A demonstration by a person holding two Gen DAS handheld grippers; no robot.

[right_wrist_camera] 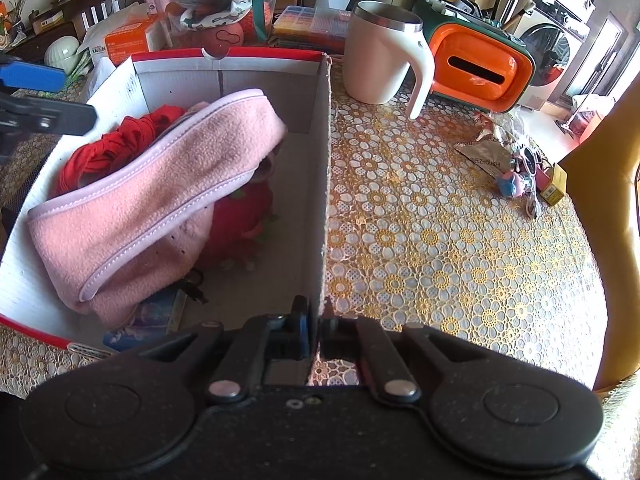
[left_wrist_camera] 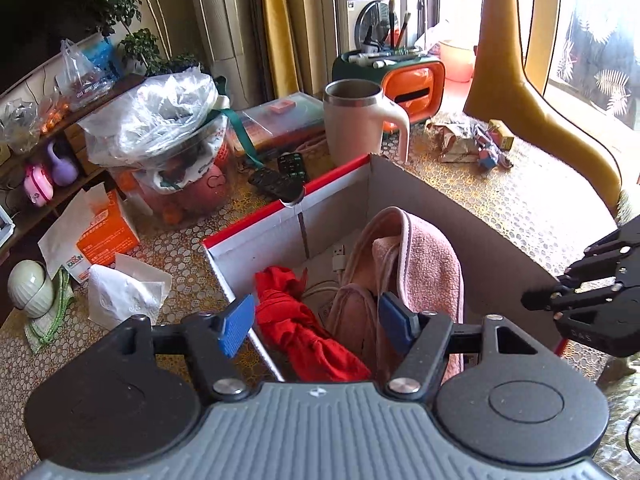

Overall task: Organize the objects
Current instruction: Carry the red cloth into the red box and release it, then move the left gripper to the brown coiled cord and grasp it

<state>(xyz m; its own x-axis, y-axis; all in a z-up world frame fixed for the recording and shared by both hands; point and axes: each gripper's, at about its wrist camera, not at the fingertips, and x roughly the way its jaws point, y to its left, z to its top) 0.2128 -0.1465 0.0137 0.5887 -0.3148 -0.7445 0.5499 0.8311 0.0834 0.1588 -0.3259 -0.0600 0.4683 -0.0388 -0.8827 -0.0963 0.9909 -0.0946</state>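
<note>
An open cardboard box (left_wrist_camera: 280, 208) with a red rim stands on the flowered tablecloth. Inside lie a pink fleece band (right_wrist_camera: 152, 184), a crumpled red cloth (left_wrist_camera: 296, 320), a red plush toy (right_wrist_camera: 240, 216) and a white USB cable (left_wrist_camera: 338, 256). My left gripper (left_wrist_camera: 316, 320) hovers over the box's near corner, its blue pads (left_wrist_camera: 236, 320) wide apart and touching nothing. My right gripper (right_wrist_camera: 318, 320) is shut on the top edge of the box's right wall (right_wrist_camera: 326, 160). The right gripper (left_wrist_camera: 580, 292) also shows at the right edge of the left wrist view.
A cream mug (right_wrist_camera: 380, 52) and an orange tissue holder (right_wrist_camera: 476, 68) stand behind the box. A remote (left_wrist_camera: 292, 164), tissue pack (left_wrist_camera: 104, 232) and plastic-wrapped bowl (left_wrist_camera: 160, 120) crowd the left. A wrapper with small toys (right_wrist_camera: 500, 160) lies right, beside a yellow chair (left_wrist_camera: 540, 100).
</note>
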